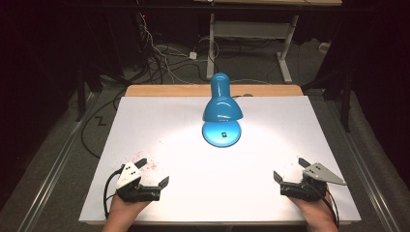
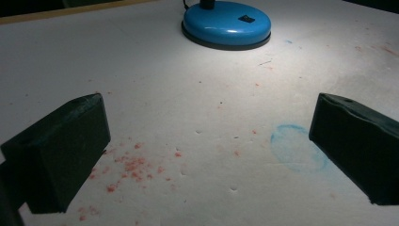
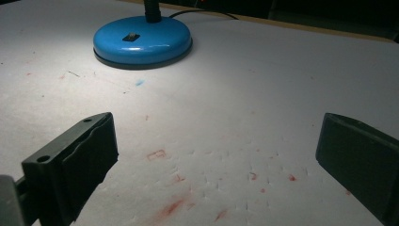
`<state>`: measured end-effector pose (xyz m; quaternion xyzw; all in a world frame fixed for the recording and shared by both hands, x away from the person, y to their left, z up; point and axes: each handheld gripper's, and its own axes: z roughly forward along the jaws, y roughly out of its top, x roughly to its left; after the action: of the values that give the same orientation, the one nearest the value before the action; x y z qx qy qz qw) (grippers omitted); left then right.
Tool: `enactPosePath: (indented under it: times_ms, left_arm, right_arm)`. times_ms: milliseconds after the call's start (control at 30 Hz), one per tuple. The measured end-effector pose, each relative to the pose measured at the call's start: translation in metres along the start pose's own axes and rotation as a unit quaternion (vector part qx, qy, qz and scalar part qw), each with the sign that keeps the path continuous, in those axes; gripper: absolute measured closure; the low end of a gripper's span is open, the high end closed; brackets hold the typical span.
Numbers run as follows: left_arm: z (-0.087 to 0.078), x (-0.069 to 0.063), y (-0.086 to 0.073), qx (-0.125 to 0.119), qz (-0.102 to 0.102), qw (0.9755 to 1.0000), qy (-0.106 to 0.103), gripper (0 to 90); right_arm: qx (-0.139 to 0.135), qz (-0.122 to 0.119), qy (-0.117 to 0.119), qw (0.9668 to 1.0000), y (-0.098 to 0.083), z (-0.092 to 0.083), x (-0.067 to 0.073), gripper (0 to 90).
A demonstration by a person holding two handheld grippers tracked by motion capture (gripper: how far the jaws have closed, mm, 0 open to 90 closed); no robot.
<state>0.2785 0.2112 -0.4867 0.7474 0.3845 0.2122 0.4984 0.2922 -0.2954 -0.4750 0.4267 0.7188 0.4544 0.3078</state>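
Nothing has been taken hold of yet, so the work looks to be at its very start. The left tongs point(image 1: 153, 172) and the right tongs point(image 1: 289, 167) both rest at the near edge of the white tabletop point(image 1: 159, 125), one at each near corner, each with its jaws spread wide and nothing between them. The blue desk lamp point(image 1: 221, 104) stands well apart from both, toward the far middle of the tabletop, lit and throwing a bright pool over its own round base point(image 2: 227, 22). A small dark switch point(image 3: 131, 36) sits on top of that base (the likeliest thing to be reached for, judging from how both gripper views face it). All of the reaching and handling is left to do.

Between the tongs and the lamp the surface is bare apart from marks: red specks point(image 2: 131, 165) near the left tongs, a faint blue ring point(image 2: 297, 149) and more red smudges point(image 3: 171, 207) near the right. None of these blocks a path. The lamp's shade overhangs the base, which could crowd an approach from above, and its black cord point(image 3: 207, 14) trails off behind.
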Motion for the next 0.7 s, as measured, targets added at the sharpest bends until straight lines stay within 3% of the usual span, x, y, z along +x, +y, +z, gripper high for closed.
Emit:
enactPosePath:
  times_ms: [167,700]
  left_arm:
    - [0.0019,0.0021,0.0000,0.000,0.000,1.0000,0.002,0.0]
    - [0.0045,0.0038,-0.0048,0.005,-0.001,0.9999,0.009,0.0]
  right_arm:
    - [-0.002,0.007,-0.003,1.0000,0.0006,0.0001,-0.0031,0.3]
    - [0.003,-0.006,0.000,1.0000,-0.0002,0.0016,-0.0010,0.4]
